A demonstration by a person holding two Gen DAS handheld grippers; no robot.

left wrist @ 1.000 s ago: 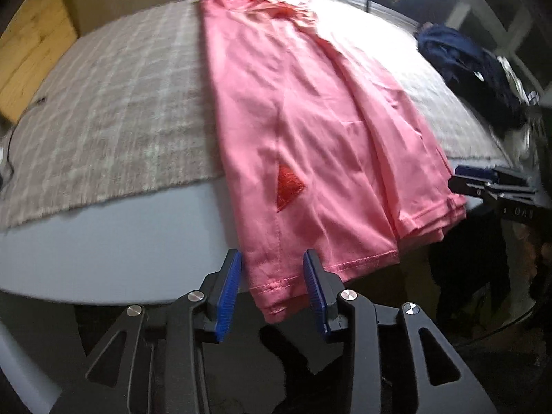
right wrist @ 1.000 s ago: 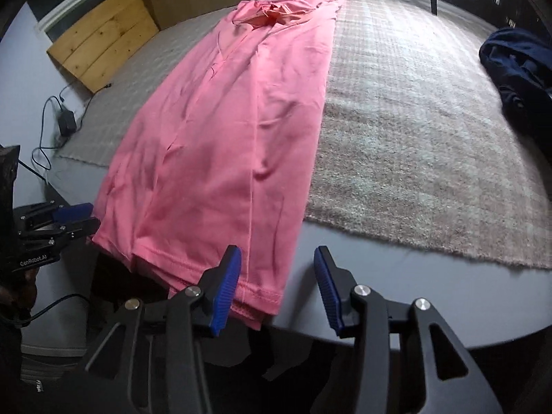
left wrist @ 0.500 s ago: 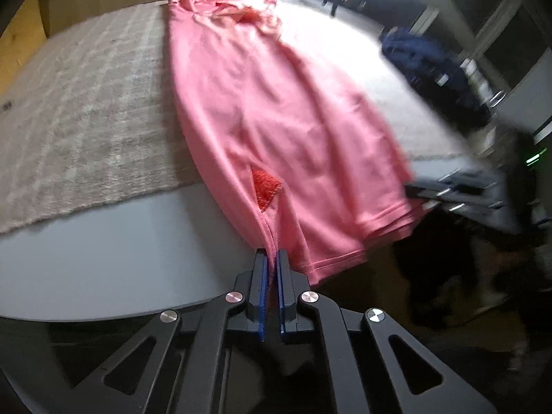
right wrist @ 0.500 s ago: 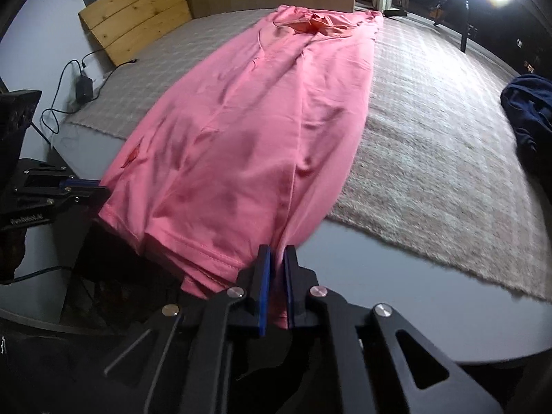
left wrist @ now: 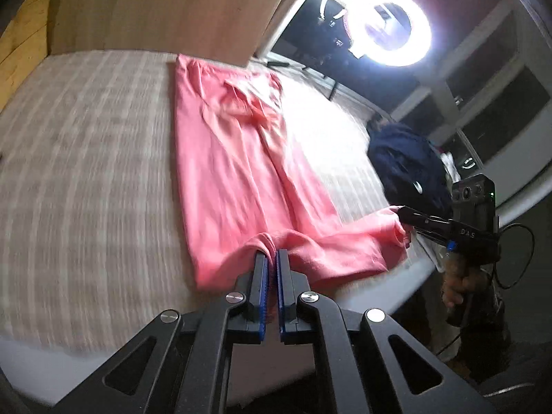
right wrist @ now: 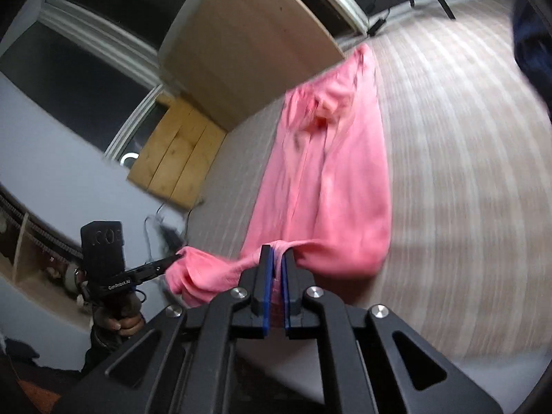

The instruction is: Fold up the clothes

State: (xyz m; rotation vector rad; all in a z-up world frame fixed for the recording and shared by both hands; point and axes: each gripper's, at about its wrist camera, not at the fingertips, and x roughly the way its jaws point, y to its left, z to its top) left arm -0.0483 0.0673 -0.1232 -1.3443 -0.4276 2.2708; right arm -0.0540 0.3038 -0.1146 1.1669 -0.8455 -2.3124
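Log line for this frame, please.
step: fold hem forward | left gripper: shut on shirt | right gripper: shut on shirt | hem: lifted off blanket | collar end: flat

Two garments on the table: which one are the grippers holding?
The pink shirt: left gripper and right gripper are each shut on its near hem. The navy garment lies bunched and untouched at the right.

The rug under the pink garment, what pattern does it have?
The rug has a beige and white plaid pattern, clearest in the left wrist view.
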